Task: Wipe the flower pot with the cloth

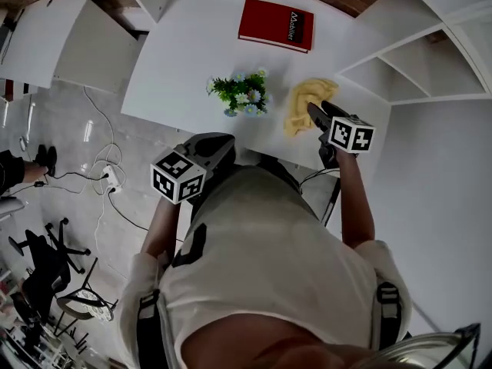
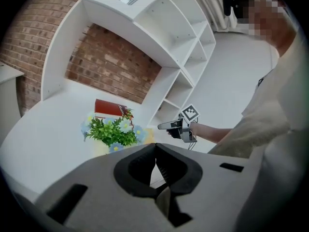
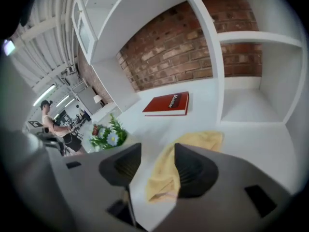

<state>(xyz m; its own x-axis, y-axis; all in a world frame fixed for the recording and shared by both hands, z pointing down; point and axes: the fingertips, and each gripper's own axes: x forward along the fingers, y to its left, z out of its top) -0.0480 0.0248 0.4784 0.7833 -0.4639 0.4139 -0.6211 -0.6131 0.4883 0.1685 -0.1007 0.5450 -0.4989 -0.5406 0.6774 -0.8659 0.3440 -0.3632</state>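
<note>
A small pale pot of green leaves with blue and white flowers (image 1: 242, 97) stands on the white table (image 1: 184, 60). Just right of it lies a crumpled yellow cloth (image 1: 302, 102). My right gripper (image 1: 312, 111) hovers over the cloth's near edge with its jaws open; in the right gripper view the cloth (image 3: 166, 170) shows through the gap, and no pad presses on it. My left gripper (image 1: 229, 141) is shut and holds nothing, at the table's front edge short of the pot. In the left gripper view the flowers (image 2: 114, 131) rise just beyond its closed jaws (image 2: 155, 164).
A red book (image 1: 277, 24) lies flat at the back of the table. White shelving (image 1: 419, 75) bounds the table on the right, close to the cloth. A brick wall (image 3: 193, 42) runs behind. Cables and chairs (image 1: 54, 252) sit on the floor to the left.
</note>
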